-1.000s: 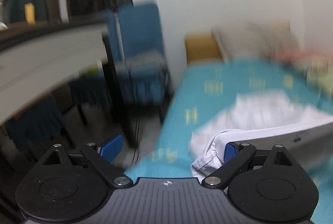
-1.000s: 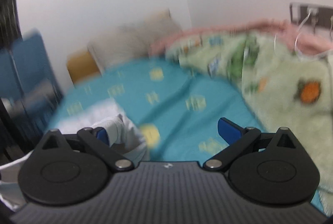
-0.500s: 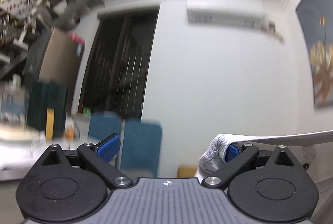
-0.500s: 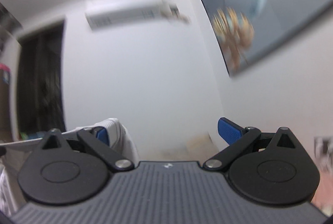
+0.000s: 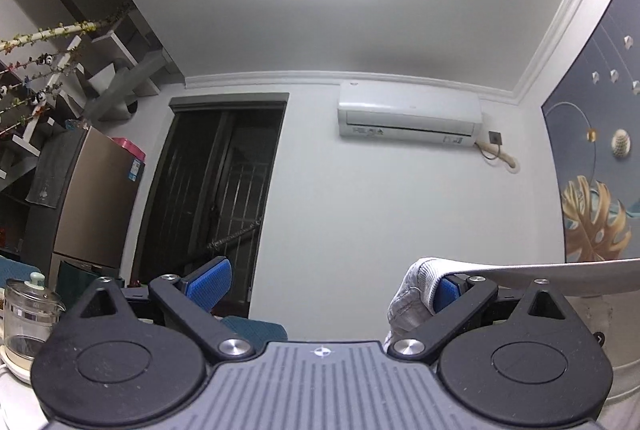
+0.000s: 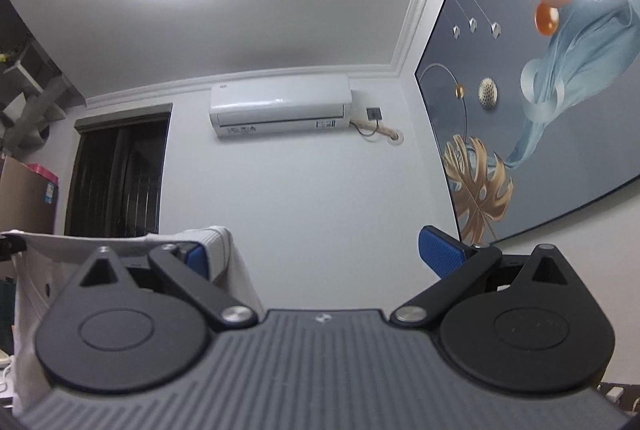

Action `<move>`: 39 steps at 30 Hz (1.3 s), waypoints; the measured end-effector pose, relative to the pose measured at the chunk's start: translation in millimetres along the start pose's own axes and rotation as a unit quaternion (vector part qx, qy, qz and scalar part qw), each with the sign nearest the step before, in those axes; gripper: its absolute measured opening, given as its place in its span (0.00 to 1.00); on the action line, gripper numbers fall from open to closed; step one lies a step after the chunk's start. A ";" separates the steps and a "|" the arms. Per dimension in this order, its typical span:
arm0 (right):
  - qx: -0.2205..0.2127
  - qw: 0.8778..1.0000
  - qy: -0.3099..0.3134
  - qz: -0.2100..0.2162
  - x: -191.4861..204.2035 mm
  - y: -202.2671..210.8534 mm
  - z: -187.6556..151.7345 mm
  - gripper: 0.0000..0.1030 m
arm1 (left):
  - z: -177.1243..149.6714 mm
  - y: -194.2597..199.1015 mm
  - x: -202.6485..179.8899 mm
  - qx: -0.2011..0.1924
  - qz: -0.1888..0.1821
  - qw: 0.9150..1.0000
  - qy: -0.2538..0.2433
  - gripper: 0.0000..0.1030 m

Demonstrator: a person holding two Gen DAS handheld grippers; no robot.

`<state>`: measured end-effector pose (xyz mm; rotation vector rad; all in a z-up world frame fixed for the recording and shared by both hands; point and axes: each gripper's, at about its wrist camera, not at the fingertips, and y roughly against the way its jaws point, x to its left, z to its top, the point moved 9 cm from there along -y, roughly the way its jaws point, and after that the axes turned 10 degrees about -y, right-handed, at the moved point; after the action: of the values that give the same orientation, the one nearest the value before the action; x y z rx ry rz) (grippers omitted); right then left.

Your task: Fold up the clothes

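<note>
A white garment [image 5: 416, 290] hangs over the right finger of my left gripper [image 5: 328, 282], and its taut edge [image 5: 560, 280] runs off to the right. In the right wrist view the same white garment [image 6: 220, 242] is draped over the left finger of my right gripper [image 6: 316, 254], with cloth stretching left and hanging down. Both grippers stand wide open, each with the cloth hooked over one blue pad and nothing between the fingers. Both cameras point up at the wall and ceiling, so the bed is out of sight.
An air conditioner [image 5: 408, 118] hangs on the far wall beside a dark doorway [image 5: 216, 198]. A fridge [image 5: 96, 202] and a glass kettle [image 5: 28, 314] are at the left, a blue chair back [image 5: 256, 328] low in the middle. A wall mural [image 6: 540, 110] fills the right.
Both grippers have swung upward from the teal bed to face the wall and ceiling, lifting the white garment, which stays hooked on the same fingers.
</note>
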<state>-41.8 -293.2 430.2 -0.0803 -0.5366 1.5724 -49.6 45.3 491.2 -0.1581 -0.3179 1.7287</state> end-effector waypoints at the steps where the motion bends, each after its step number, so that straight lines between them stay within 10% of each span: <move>1: 0.011 1.000 -0.004 -0.002 -4.6 -1.9 -7.0 1.00 | -8.5 -3.3 -2.5 0.006 -0.005 1.000 0.001 0.98; 12: 0.155 0.986 -0.008 -0.054 -68.6 -80.8 -183.6 1.00 | -214.8 -136.3 -49.9 0.140 -0.039 0.989 -0.017 1.00; 24: 0.208 0.970 0.024 -0.126 -132.3 -306.0 -432.1 0.99 | -491.9 -376.0 -140.0 0.254 0.010 0.967 -0.018 1.00; 28: 0.267 0.953 0.039 -0.138 -176.5 -356.6 -567.0 0.99 | -640.4 -431.5 -175.7 0.326 -0.013 0.944 -0.043 0.99; 32: 0.359 0.920 0.053 -0.151 -216.7 -373.0 -696.4 0.99 | -774.8 -455.3 -207.2 0.420 -0.054 0.904 -0.054 0.95; 36: 0.470 0.872 0.024 -0.135 -233.8 -371.5 -785.5 0.99 | -844.2 -456.3 -221.6 0.498 -0.120 0.858 -0.036 0.95; 39: 0.536 0.837 -0.020 -0.109 -230.1 -362.0 -812.3 0.99 | -849.1 -449.7 -217.4 0.518 -0.146 0.843 -0.015 1.00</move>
<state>614.9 -289.9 -212.1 0.8422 0.3570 1.4517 652.8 5.6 -198.4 0.6793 0.5725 1.3872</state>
